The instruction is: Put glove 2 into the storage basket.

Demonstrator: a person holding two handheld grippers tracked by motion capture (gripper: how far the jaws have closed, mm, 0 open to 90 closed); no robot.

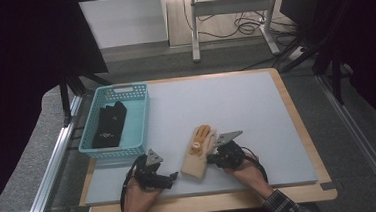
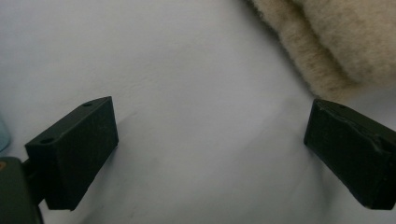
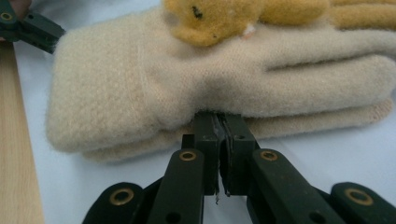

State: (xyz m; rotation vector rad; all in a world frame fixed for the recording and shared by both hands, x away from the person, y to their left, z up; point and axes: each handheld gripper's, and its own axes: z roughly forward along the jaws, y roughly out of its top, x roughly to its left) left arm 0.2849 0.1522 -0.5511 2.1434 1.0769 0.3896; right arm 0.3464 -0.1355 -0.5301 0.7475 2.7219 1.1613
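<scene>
While black gloves [image 1: 108, 124] already lie in the basket [image 1: 139, 120] at left, the right gripper [image 3: 218, 122] pinches the beige gloves [image 1: 199, 153] at lower centre; the left gripper [image 2: 210, 140] gapes wide, so basketing remains.

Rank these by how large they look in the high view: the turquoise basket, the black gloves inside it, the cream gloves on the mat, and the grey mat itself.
1. grey mat
2. turquoise basket
3. and 4. black gloves and cream gloves: they look alike in size, so I leave them unranked.
</scene>
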